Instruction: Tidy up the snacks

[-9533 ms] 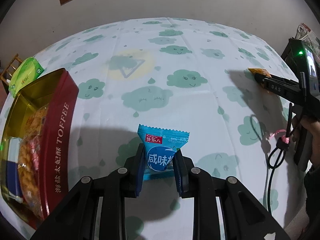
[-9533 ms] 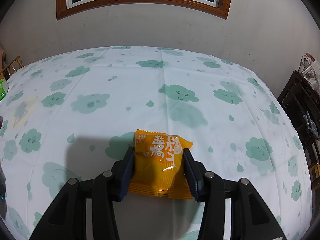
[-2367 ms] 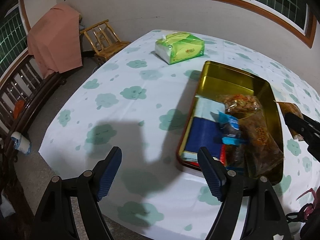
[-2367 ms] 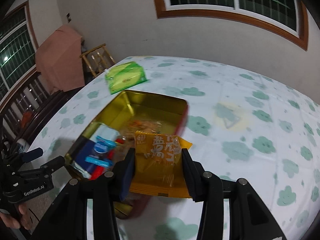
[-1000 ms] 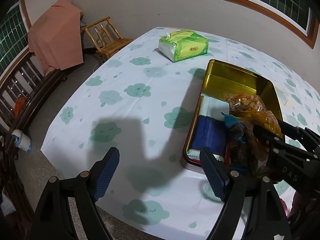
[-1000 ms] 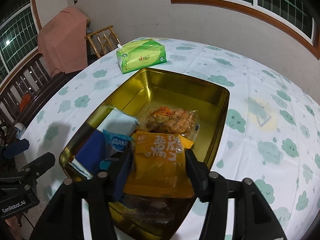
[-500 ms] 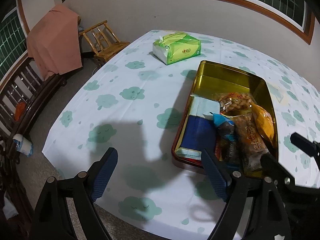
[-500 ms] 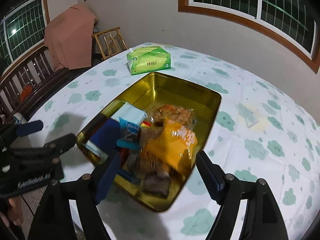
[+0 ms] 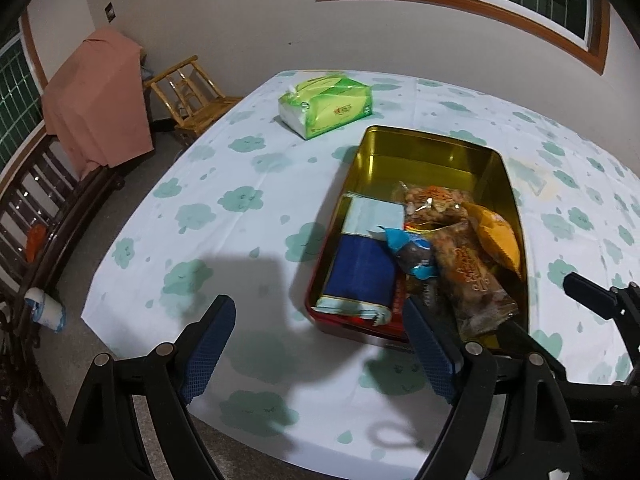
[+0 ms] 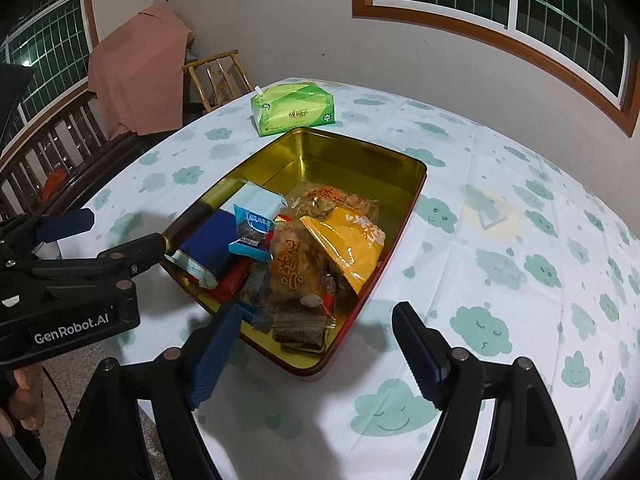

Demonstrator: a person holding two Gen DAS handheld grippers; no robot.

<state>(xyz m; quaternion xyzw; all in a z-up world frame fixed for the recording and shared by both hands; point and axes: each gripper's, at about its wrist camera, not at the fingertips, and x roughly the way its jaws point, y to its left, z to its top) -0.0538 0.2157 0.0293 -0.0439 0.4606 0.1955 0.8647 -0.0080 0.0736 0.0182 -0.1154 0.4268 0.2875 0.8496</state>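
Snacks lay together in the gold tin point(image 10: 362, 152) when you reached this moment, so the sorting looked nearly done. The orange packet point(image 10: 352, 240) rested on top of the pile, at the side of the tin nearer to your right gripper point(image 10: 312, 352), leaning on a clear bag of fried pieces point(image 10: 296, 268). The small blue packet point(image 10: 252, 228) sat beside them, over a dark blue box point(image 9: 362, 268).

Your right gripper had just been opening; its fingers point(image 10: 214, 350) stood wide apart with nothing between them, above the near end of the tin. Your left gripper point(image 9: 320, 352) was also released and empty, over the surface point(image 9: 224, 184) beside the tin.

No loose snack showed on the cloth in either view. Only the green tissue pack point(image 9: 328, 104) stood outside the tin. What was left, I judged, was to check the parts of the surface you could not see.
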